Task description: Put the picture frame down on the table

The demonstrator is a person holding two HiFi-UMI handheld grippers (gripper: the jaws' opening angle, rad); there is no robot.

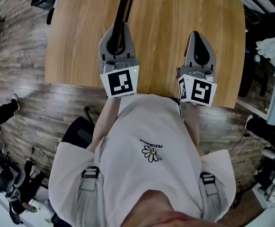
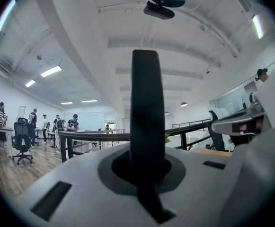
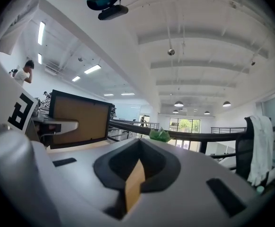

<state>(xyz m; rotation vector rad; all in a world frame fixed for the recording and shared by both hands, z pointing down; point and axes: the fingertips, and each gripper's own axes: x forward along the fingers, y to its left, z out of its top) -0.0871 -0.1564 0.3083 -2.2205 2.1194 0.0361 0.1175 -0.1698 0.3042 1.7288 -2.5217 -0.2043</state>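
Lower it slowly, tipping the brown back flat onto the light wooden table point(image 1: 175, 13) before letting go (released upright, I judge it would topple). The left gripper point(image 1: 119, 32) is clamped on the black-rimmed, brown-backed picture frame point(image 1: 126, 4), which stands edge-on between its jaws and runs toward twelve o'clock over the table. At three o'clock of it, the right gripper point(image 1: 199, 39) is closed and empty, apart from the frame.
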